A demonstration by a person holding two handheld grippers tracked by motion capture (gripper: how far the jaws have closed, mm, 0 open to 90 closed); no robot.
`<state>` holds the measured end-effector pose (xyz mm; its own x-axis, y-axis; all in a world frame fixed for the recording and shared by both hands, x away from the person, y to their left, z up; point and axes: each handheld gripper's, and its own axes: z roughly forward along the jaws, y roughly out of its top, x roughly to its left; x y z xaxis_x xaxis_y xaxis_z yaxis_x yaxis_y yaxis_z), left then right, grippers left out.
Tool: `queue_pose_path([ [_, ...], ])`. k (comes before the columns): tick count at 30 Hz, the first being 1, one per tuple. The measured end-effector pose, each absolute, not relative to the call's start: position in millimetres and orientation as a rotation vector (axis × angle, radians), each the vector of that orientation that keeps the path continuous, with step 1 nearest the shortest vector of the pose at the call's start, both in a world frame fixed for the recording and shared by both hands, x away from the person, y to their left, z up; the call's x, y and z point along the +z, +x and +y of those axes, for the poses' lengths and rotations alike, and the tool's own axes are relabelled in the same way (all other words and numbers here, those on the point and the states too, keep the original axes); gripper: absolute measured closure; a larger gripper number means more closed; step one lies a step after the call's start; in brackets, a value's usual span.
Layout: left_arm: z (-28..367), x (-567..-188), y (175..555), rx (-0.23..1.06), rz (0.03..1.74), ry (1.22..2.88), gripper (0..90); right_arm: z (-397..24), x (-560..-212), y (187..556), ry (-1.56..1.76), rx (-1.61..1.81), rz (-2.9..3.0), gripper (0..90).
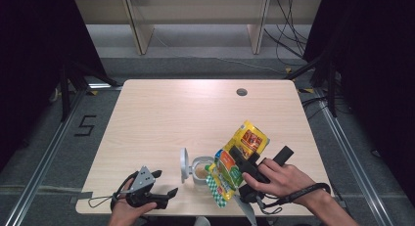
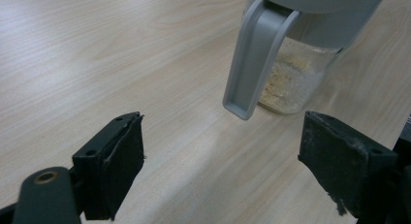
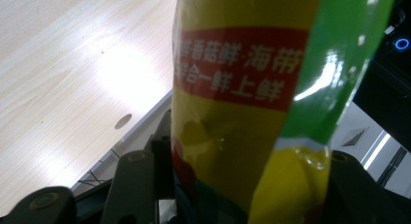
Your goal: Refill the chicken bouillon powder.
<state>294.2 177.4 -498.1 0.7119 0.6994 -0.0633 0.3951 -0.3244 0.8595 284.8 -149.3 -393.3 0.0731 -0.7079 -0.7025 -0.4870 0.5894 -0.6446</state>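
A pale wood-grain desk (image 1: 161, 118) fills the middle of the high view, with one round cable hole (image 1: 241, 92) near its far edge, right of centre. Around it lies grey floor with metal rails at both sides; a light-coloured shelf frame (image 1: 195, 20) stands across the top of the frame, loose cables trail at the upper right, and a "5" (image 1: 86, 125) is marked on the floor at the left.

On the desk stands one clear jar (image 1: 201, 170), low in the frame just right of centre, its grey hinged lid (image 1: 184, 164) flipped open to the left; a little beige powder lies in its bottom.

One yellow-and-green snack packet (image 1: 239, 160) is lifted and tilted just right of the jar, its lower end over the jar's mouth. The right gripper (image 1: 248, 168) is clenched on this packet.

The left gripper (image 1: 164, 192), at the lower left, is released, jaws spread wide and empty, pointing toward the jar.
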Motion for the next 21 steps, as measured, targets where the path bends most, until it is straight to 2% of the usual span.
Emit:
queue_pose_path([
  [21,179.3,-498.2,294.7,0.408,0.843,1.965,15.7,-150.9,-391.6,285.1,-1.041,-0.233,1.575,54.1],
])
